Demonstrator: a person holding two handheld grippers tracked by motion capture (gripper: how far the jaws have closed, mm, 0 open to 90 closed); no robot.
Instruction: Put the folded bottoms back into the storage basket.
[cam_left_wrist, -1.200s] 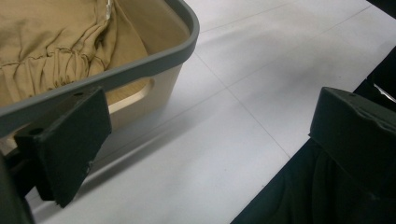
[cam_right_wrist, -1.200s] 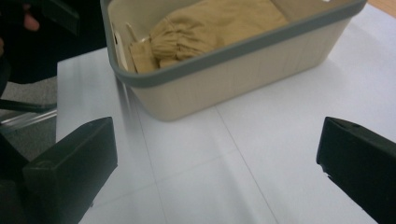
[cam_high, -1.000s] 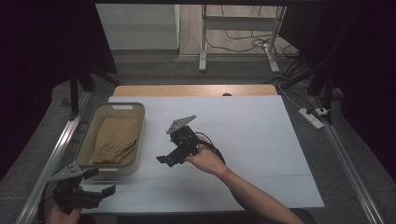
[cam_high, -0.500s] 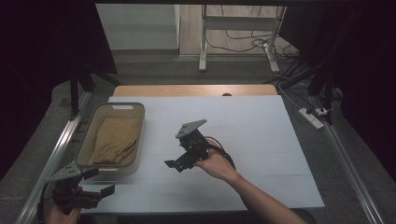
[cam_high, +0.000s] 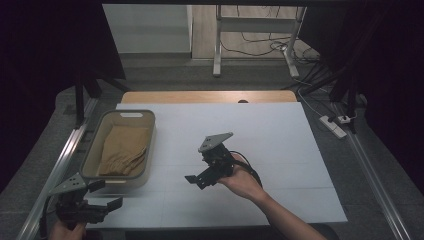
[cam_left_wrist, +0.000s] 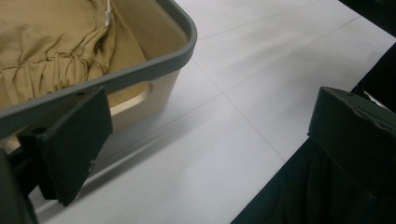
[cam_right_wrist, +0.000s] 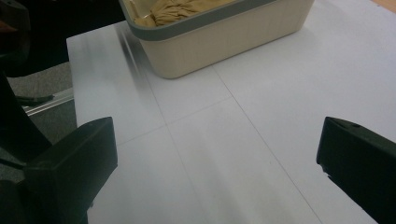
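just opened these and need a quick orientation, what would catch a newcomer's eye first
Most striking is the beige bin with a grey rim at the left of the white table, holding a crumpled tan cloth. Next comes the right gripper, held open over the middle of the table, empty. The left gripper waits open at the near left corner, just in front of the bin.

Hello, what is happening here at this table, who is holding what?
A person holds a gripper in each hand over a white table. Tan cloth lies inside a beige bin at the left. The right gripper hovers open mid-table, holding nothing. The left gripper waits open by the bin's near corner.
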